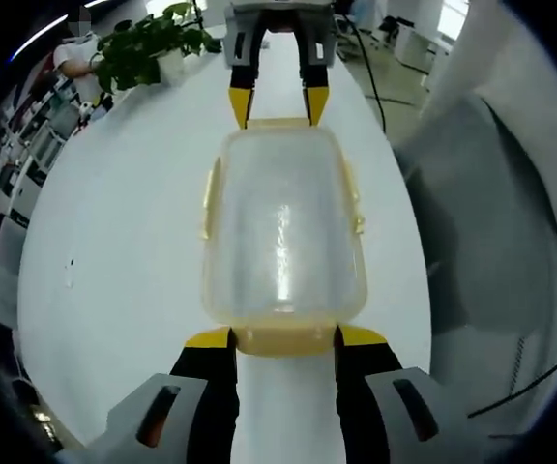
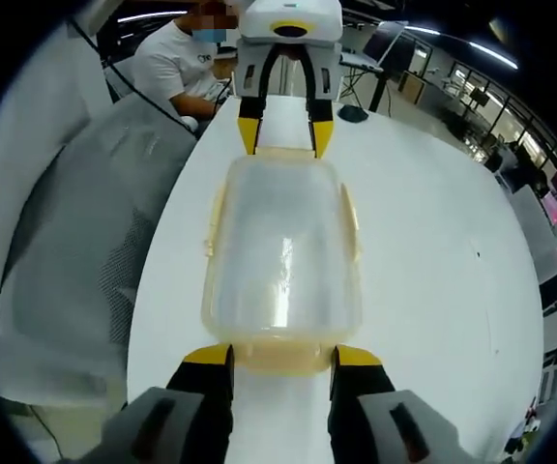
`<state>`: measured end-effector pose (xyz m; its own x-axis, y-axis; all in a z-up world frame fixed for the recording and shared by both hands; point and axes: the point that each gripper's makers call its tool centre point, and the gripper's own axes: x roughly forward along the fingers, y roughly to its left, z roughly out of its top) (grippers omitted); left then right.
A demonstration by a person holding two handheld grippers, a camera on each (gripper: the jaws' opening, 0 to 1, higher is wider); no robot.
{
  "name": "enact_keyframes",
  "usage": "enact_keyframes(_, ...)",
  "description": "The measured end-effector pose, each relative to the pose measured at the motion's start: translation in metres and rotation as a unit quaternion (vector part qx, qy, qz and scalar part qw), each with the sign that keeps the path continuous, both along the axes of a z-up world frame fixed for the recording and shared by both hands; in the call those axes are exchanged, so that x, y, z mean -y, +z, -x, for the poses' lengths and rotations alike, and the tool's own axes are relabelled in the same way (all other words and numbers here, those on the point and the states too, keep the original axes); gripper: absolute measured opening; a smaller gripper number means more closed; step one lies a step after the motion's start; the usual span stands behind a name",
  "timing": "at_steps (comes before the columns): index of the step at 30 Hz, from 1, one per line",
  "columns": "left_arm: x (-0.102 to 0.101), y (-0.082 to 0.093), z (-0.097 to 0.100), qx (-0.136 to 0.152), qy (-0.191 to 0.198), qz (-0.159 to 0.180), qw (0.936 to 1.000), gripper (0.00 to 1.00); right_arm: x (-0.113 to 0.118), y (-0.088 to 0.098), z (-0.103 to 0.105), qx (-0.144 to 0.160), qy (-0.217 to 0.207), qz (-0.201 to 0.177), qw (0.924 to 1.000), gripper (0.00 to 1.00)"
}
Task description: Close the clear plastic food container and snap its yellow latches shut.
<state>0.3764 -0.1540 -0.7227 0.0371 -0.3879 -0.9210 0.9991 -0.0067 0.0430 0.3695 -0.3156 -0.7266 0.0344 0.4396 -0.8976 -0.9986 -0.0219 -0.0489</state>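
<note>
Lid on container, mid-frame on counter; left gripper and right gripper spread at opposite end latches. Next: press them down.

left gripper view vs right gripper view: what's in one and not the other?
Left gripper view alone: a potted plant at the table's far end. Right gripper view alone: a seated person in a white shirt and a grey mesh chair beside the table. Shared: the clear container with its lid on, lying on the white table, the left gripper at one short end and the right gripper at the other, jaws open astride the end latches.
</note>
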Motion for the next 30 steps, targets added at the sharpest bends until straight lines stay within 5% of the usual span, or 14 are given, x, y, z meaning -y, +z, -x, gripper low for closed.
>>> enact_keyframes(30, 0.004, -0.020, 0.004, 0.004, -0.004, -0.013, 0.9999, 0.36, 0.005, -0.017, 0.004, -0.005, 0.005, 0.007, 0.9999, 0.36)
